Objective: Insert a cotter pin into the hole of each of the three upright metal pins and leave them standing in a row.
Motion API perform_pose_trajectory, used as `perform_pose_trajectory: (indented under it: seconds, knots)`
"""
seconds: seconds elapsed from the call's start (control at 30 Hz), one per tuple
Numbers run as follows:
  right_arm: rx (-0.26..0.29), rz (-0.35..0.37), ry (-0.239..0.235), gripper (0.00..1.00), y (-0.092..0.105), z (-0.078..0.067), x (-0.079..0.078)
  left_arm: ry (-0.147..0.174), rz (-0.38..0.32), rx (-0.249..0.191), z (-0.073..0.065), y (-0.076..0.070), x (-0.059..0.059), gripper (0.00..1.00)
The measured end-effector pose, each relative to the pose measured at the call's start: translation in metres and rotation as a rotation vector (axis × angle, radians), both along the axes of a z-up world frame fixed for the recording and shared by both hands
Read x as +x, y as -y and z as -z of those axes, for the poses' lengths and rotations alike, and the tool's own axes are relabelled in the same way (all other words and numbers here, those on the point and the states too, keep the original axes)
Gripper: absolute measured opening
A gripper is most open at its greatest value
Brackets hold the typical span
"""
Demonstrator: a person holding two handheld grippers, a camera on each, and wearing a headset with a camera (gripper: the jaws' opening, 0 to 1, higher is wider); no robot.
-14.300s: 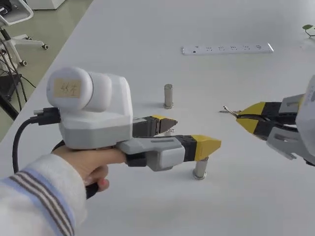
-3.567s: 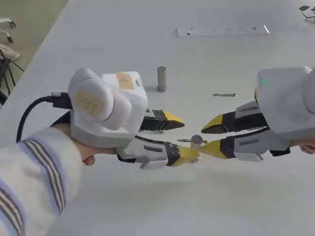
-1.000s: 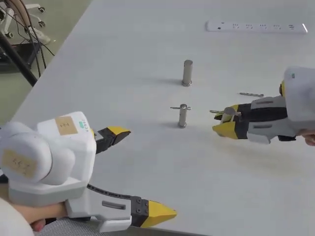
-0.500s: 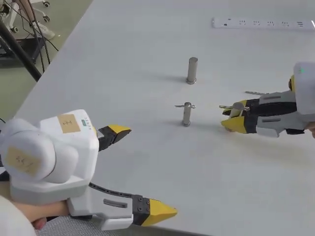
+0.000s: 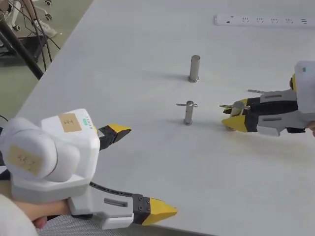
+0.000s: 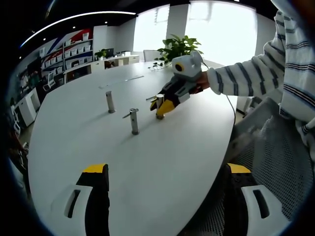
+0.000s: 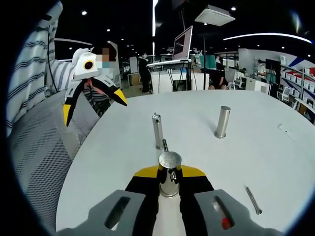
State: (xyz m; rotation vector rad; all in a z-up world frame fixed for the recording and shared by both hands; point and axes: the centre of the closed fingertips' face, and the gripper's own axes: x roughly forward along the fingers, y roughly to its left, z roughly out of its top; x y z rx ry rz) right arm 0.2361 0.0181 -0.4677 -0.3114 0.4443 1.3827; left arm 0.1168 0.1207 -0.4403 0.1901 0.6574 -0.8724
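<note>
While the right gripper (image 7: 169,173) clamped the near pin (image 7: 169,160) upright between its fingers, probably to square it into the row, the cottered pin (image 7: 157,130) and bare pin (image 7: 222,121) stood just ahead, and the left gripper (image 6: 166,172) hung wide open, idle.

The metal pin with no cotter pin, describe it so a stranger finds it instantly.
On the white table, look toward the power strip. The upright metal pin nearest it is bare; the middle pin and the third pin in the right gripper each carry a cotter pin through the top.
</note>
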Motion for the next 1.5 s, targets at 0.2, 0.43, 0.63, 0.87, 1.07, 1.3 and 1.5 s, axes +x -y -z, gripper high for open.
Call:
perform_pose_trajectory:
  seconds: [0.2,0.43,0.63,0.87,1.07,1.3,1.5]
  knots:
    - [-0.004,0.008,-0.025,0.10,0.000,0.000,-0.002,-0.003,0.006,0.005,0.002,0.001,-0.001,0.96]
    - [0.004,0.022,-0.026,0.14,0.000,-0.002,-0.002,-0.002,-0.001,-0.016,0.000,0.005,0.001,0.96]
    - [0.001,0.042,-0.030,0.22,0.002,-0.008,-0.003,0.006,-0.003,-0.022,-0.004,0.005,0.002,0.96]
    - [0.041,0.108,-0.025,0.35,0.006,-0.039,-0.008,0.027,-0.018,-0.030,-0.011,0.003,0.006,0.96]
    - [0.072,0.150,0.023,0.48,0.011,-0.065,-0.015,0.041,-0.045,-0.074,-0.020,0.005,0.013,0.97]
    - [0.087,0.215,-0.015,0.59,0.023,-0.079,-0.028,0.035,-0.062,-0.125,-0.028,0.010,0.019,0.94]
    - [0.103,0.334,-0.016,0.68,0.040,-0.088,-0.034,0.028,-0.072,-0.160,-0.029,0.014,0.021,0.94]
